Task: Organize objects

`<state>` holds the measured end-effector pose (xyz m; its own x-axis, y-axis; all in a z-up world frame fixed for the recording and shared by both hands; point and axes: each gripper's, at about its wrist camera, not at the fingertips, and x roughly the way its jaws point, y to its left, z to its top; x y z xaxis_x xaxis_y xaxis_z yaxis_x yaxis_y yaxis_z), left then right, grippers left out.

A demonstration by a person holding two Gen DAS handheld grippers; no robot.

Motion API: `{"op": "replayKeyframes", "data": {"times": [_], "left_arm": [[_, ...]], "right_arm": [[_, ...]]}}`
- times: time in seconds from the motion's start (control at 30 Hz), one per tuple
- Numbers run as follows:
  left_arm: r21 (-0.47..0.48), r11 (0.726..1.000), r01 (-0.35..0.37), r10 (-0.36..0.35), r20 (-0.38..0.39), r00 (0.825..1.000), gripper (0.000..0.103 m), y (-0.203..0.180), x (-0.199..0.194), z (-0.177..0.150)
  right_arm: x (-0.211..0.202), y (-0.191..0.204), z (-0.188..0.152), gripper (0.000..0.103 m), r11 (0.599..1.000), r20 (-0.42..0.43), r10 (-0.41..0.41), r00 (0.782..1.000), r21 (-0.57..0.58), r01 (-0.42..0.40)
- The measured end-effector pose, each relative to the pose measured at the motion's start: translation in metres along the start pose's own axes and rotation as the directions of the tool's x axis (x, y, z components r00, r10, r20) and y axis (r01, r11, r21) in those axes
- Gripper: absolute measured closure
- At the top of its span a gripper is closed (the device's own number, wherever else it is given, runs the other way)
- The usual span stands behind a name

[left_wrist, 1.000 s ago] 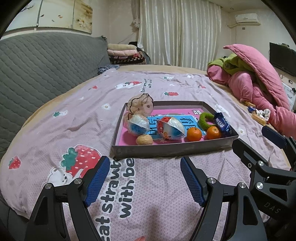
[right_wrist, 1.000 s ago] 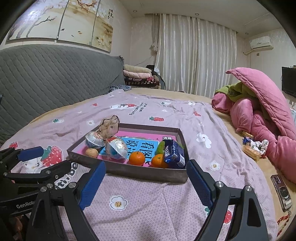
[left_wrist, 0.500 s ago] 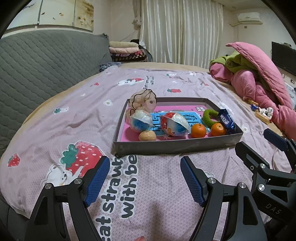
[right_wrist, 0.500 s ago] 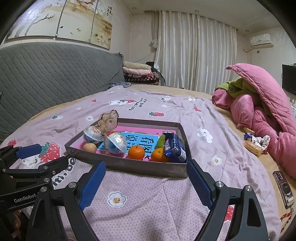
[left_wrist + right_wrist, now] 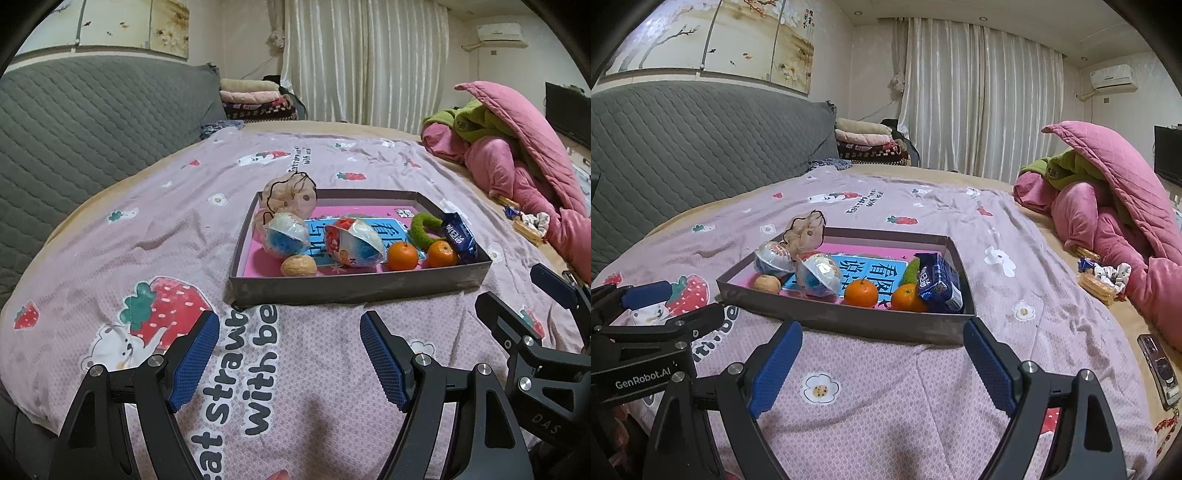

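Note:
A shallow grey tray (image 5: pixel 354 290) (image 5: pixel 849 319) with a pink floor sits on the bed. It holds two oranges (image 5: pixel 402 256) (image 5: pixel 861 293), a walnut (image 5: pixel 298 266) (image 5: pixel 767 283), two wrapped ball toys (image 5: pixel 352 242) (image 5: pixel 817 275), a blue snack packet (image 5: pixel 458 234) (image 5: pixel 938 282), a green ring (image 5: pixel 421 230), a mesh pouch (image 5: pixel 291 195) (image 5: pixel 805 230) and a blue card (image 5: pixel 875 271). My left gripper (image 5: pixel 290 354) is open and empty, just short of the tray's near wall. My right gripper (image 5: pixel 882 363) is open and empty, also in front of the tray.
A pink strawberry-print bedspread (image 5: pixel 147 240) covers the bed. A grey headboard (image 5: pixel 683 147) runs along the left. A pink quilt pile (image 5: pixel 1115 206) lies at the right, with a small basket (image 5: pixel 1099 282) and a phone (image 5: pixel 1158 365) near the right edge.
Both grippers have lowered and moved slightly closer to the tray. Both stay open and empty. Nothing in the tray has moved.

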<state>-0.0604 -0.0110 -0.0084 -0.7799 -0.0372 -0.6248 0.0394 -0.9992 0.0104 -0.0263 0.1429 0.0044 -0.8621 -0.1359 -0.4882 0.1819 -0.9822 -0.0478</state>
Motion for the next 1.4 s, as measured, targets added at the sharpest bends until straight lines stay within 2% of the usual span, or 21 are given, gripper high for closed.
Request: {"op": "replayKeyframes", "data": {"times": [1.03,1.4], "left_arm": [[-0.010,1.000,-0.006,0.006,-0.024,1.000,0.023,0.002,0.020,-0.009],[0.002,1.000,0.024,-0.024,-0.032,0.999,0.023,-0.002,0.021,-0.010]], "right_arm": [[0.015,0.002,-0.020,0.014,1.000,-0.053,-0.020,0.998,-0.008,0.019],[0.017,0.001,-0.021,0.014,1.000,-0.064,-0.022,0.998,-0.009,0.021]]}}
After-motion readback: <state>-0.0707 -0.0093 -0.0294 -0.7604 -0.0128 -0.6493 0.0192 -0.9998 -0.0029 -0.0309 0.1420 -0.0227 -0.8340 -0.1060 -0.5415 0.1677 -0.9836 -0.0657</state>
